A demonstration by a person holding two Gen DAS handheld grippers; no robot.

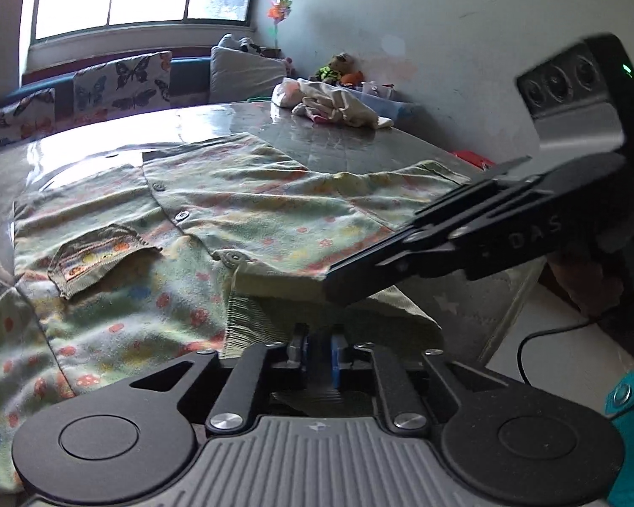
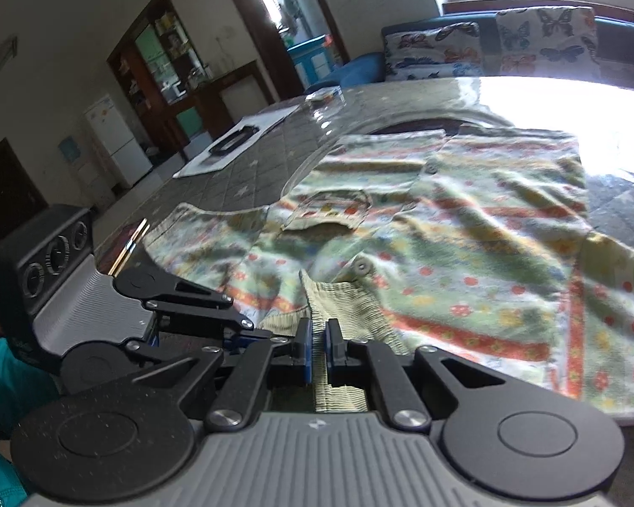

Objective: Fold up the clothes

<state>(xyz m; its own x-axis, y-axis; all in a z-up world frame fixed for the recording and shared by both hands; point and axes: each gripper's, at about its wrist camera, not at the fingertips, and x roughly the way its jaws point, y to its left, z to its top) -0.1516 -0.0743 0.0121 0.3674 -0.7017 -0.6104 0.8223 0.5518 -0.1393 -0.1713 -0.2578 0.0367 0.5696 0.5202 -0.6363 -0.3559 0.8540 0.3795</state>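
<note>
A pale green floral button shirt [image 1: 249,207] lies spread on the quilted table [image 1: 359,143], with a chest pocket [image 1: 101,257] on its left side. It also shows in the right wrist view [image 2: 465,245], pocket [image 2: 329,211] included. My left gripper [image 1: 319,359] is shut on the ribbed green collar edge [image 1: 253,321] at the near side. My right gripper [image 2: 319,350] is shut on the same ribbed collar [image 2: 351,308], close beside the left one. The right gripper's body [image 1: 486,228] crosses the left wrist view. The left gripper's body [image 2: 118,312] shows in the right wrist view.
A crumpled pile of pale clothes [image 1: 334,103] sits at the table's far end by the wall. A white mat with a black object [image 2: 232,143] lies on the far left of the table. A sofa with butterfly cushions [image 2: 507,42] stands behind the table.
</note>
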